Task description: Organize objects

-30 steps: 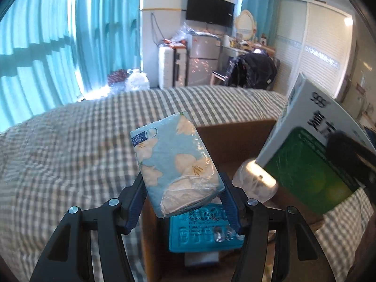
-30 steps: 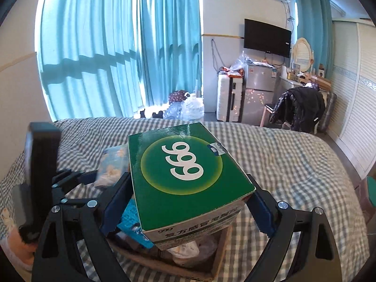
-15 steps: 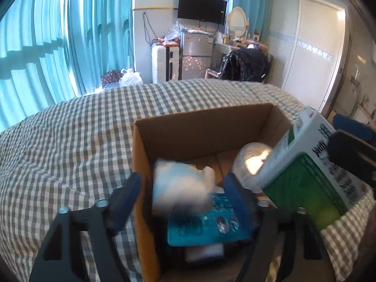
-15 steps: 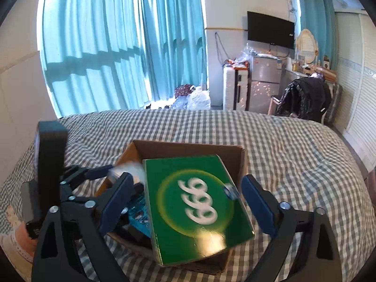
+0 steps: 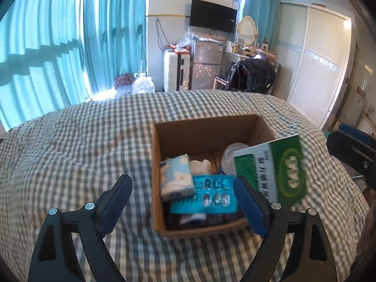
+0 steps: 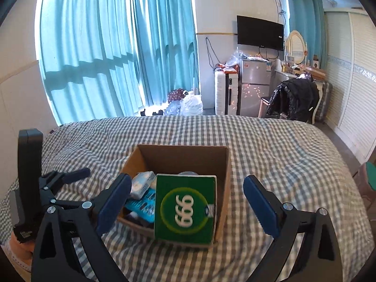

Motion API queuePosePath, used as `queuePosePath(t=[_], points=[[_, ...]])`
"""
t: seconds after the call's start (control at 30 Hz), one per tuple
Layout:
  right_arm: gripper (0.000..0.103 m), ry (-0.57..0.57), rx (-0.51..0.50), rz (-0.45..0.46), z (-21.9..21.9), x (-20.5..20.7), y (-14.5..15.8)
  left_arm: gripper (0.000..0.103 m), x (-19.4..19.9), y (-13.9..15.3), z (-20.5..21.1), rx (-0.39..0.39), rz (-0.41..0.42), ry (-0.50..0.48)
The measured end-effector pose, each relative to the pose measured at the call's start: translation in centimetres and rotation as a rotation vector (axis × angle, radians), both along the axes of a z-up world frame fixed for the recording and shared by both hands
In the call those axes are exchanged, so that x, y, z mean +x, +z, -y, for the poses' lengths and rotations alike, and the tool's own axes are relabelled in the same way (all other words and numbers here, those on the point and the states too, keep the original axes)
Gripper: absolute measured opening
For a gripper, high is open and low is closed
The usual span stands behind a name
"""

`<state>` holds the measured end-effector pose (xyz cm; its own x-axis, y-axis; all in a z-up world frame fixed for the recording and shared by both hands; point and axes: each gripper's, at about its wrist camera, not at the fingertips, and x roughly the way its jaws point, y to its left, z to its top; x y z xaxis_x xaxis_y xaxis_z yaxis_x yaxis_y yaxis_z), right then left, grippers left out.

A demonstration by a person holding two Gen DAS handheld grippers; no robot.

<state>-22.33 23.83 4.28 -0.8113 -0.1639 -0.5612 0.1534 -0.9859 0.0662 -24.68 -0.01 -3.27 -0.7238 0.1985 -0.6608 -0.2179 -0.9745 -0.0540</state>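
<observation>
An open cardboard box (image 5: pixel 204 136) (image 6: pixel 181 152) sits on the checked bed. Inside lie a blue floral tissue pack (image 5: pixel 176 176) (image 6: pixel 143 184), a teal blister pack (image 5: pixel 206 197) (image 6: pixel 141 205) and a clear round container (image 5: pixel 229 155). A green "999" medicine box (image 5: pixel 275 171) (image 6: pixel 185 209) leans tilted on the box's right side, free of both grippers. My left gripper (image 5: pixel 183 202) is open and empty, near the box's front left. My right gripper (image 6: pixel 185 202) is open and empty, pulled back from the green box. The left gripper also shows in the right wrist view (image 6: pixel 63 178).
The checked bedspread (image 5: pixel 70 145) surrounds the box on all sides. Beyond the bed's far edge stand teal curtains (image 6: pixel 105 47), a white suitcase (image 6: pixel 221 92), a small fridge (image 6: pixel 253 84) and a chair with a black jacket (image 6: pixel 293 98). A wardrobe (image 5: pixel 317 70) stands on the right.
Both grippers opened and drew back. The tissue pack dropped from my left gripper into the box. The green box left my right gripper and now rests tilted in the box.
</observation>
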Motion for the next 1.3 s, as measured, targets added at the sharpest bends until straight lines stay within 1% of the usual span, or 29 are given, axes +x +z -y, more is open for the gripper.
queuePosePath(t=[0.13, 0.23, 0.3, 0.37, 0.47, 0.6, 0.7, 0.8, 0.9, 0.97, 1.03, 1.07, 1.13, 1.2, 1.3], points=[[0.097, -0.015, 0.015, -0.026, -0.2, 3.6, 2.1, 0.091, 3.5, 3.5, 0.1, 0.014, -0.044, 0.006], [0.098, -0.037, 0.010, -0.053, -1.1, 6.8, 4.1, 0.098, 6.1, 6.5, 0.1, 0.018, -0.095, 0.011], [0.102, -0.048, 0.015, -0.067, -1.4, 8.4, 5.0, 0.103, 7.7, 8.3, 0.2, 0.026, -0.136, 0.017], [0.103, -0.062, 0.028, -0.089, -1.7, 10.3, 6.0, 0.103, 9.5, 9.9, 0.3, 0.034, -0.173, 0.033], [0.103, -0.094, 0.029, -0.118, -2.0, 12.6, 6.8, 0.103, 11.7, 11.4, 0.2, 0.040, -0.199, 0.044], [0.103, -0.133, -0.006, -0.133, -2.6, 14.9, 6.6, 0.103, 14.3, 12.1, -0.1, 0.040, -0.222, 0.042], [0.103, -0.141, -0.021, -0.137, -2.8, 16.2, 6.0, 0.103, 16.3, 12.0, -0.2, 0.027, -0.254, 0.052], [0.103, -0.151, -0.020, -0.147, -2.7, 17.0, 5.2, 0.103, 18.0, 11.3, 0.1, 0.043, -0.281, 0.085], [0.103, -0.163, -0.025, -0.154, -2.7, 17.6, 3.7, 0.103, 19.3, 9.8, 0.8, 0.083, -0.283, 0.121], [0.103, -0.150, -0.029, -0.158, -2.8, 17.9, 2.6, 0.103, 20.2, 8.3, 1.5, 0.082, -0.290, 0.172], [0.103, -0.141, -0.021, -0.146, -2.6, 17.9, 1.3, 0.103, 20.7, 6.6, 1.8, 0.072, -0.281, 0.207], [0.103, -0.136, -0.017, -0.141, -2.5, 17.9, 0.7, 0.103, 20.7, 5.7, 1.9, 0.064, -0.263, 0.226], [0.103, -0.132, -0.003, -0.136, -2.4, 18.0, -0.5, 0.103, 20.8, 4.2, 2.1, 0.070, -0.231, 0.231], [0.103, -0.129, -0.004, -0.134, -2.4, 18.0, -1.3, 0.103, 20.7, 3.3, 2.1, 0.056, -0.216, 0.232], [0.103, -0.141, -0.009, -0.130, -2.4, 18.0, -2.2, 0.103, 20.8, 2.6, 1.8, 0.024, -0.217, 0.232]])
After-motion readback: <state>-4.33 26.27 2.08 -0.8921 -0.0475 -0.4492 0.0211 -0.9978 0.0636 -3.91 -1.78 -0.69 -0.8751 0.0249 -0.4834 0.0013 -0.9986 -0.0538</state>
